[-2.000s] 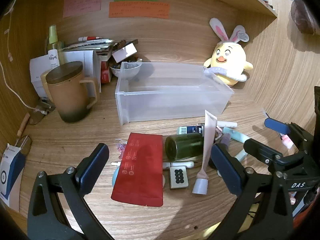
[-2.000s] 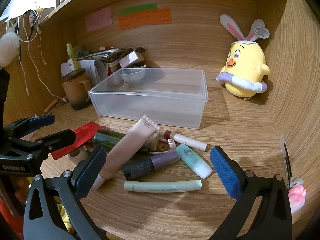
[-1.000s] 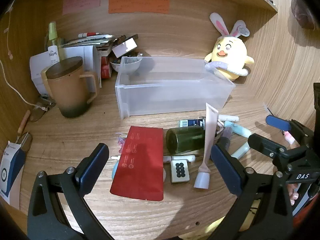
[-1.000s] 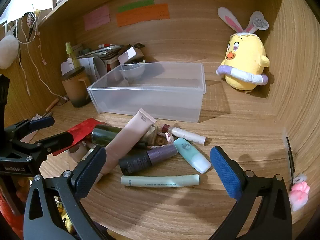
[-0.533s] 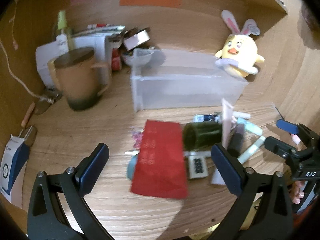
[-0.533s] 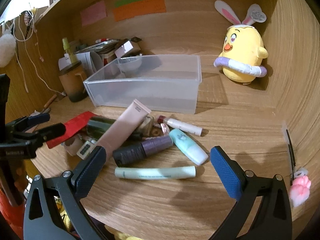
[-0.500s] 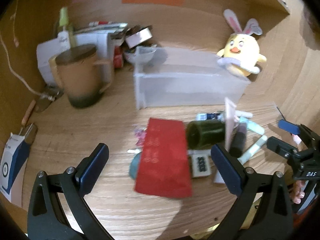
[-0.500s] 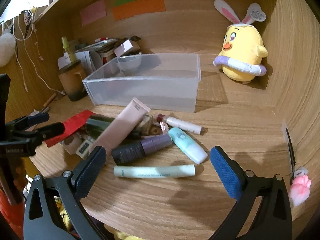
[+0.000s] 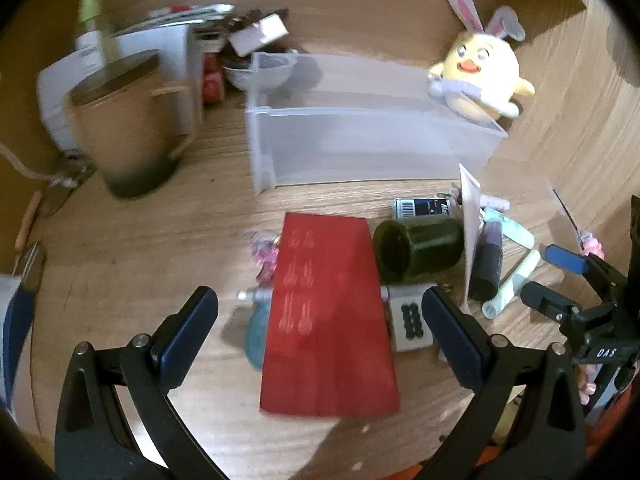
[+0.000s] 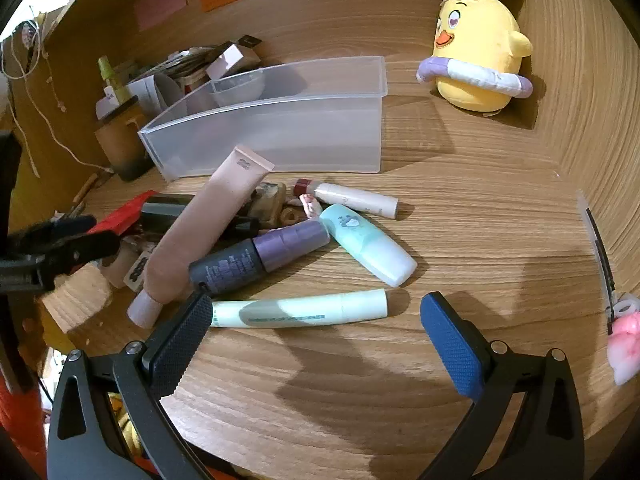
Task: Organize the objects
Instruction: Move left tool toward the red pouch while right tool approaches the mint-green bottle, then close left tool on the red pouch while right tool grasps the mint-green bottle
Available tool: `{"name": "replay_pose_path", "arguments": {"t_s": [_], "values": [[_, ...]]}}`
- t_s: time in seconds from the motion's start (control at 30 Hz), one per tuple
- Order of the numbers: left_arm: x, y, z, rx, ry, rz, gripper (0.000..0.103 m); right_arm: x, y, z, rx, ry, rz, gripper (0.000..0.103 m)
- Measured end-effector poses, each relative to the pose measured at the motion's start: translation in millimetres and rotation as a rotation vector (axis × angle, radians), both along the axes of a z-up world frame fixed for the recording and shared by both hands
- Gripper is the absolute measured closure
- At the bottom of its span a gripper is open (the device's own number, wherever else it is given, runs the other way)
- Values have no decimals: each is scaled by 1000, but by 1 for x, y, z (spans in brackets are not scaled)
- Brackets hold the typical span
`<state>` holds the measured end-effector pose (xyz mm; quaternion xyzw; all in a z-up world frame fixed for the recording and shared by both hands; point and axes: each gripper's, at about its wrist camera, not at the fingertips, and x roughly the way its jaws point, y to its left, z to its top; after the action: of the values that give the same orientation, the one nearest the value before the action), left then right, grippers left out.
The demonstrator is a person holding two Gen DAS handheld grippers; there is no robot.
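Observation:
A pile of toiletries lies on the wooden desk in front of an empty translucent bin (image 9: pixel 360 148) (image 10: pixel 280 128). My left gripper (image 9: pixel 320 320) is open, low over a red flat pouch (image 9: pixel 328 320), with a dark green jar (image 9: pixel 420 248) just beyond. My right gripper (image 10: pixel 316 332) is open, its fingers straddling a pale green tube (image 10: pixel 300 312). Beyond that tube lie a purple-capped dark bottle (image 10: pixel 260 256), a mint bottle (image 10: pixel 368 244), a beige tube (image 10: pixel 208 224) and a white stick (image 10: pixel 352 198). Each gripper shows at the edge of the other's view.
A yellow plush chick (image 9: pixel 480 76) (image 10: pixel 476 56) sits at the back right. A brown lidded mug (image 9: pixel 124 128) and stacked papers and boxes (image 9: pixel 224 32) stand at the back left. A pink clip (image 10: pixel 624 340) lies by the right wall. Bare desk shows right of the pile.
Both grippers have moved forward and lower toward the pile. The left one now hovers over the red pouch; the right one has closed in on the pale green tube. Nothing has been grasped.

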<state>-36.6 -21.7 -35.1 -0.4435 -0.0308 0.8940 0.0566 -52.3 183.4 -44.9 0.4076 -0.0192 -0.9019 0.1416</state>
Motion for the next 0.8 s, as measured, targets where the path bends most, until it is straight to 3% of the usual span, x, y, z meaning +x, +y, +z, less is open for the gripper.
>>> {"name": "replay_pose_path", "arguments": {"t_s": [0.2, 0.33, 0.63, 0.8], "values": [[-33, 2, -5, -64, -93, -59, 0, -2, 2, 6, 10, 20, -4, 0], [-48, 2, -12, -56, -144, -76, 0, -13, 7, 15, 61, 46, -12, 2], [-60, -5, 5, -78, -140, -87, 0, -46, 25, 4, 78, -44, 16, 27], [-79, 0, -4, -127, -202, -136, 0, -51, 26, -1, 84, -65, 39, 39]]}}
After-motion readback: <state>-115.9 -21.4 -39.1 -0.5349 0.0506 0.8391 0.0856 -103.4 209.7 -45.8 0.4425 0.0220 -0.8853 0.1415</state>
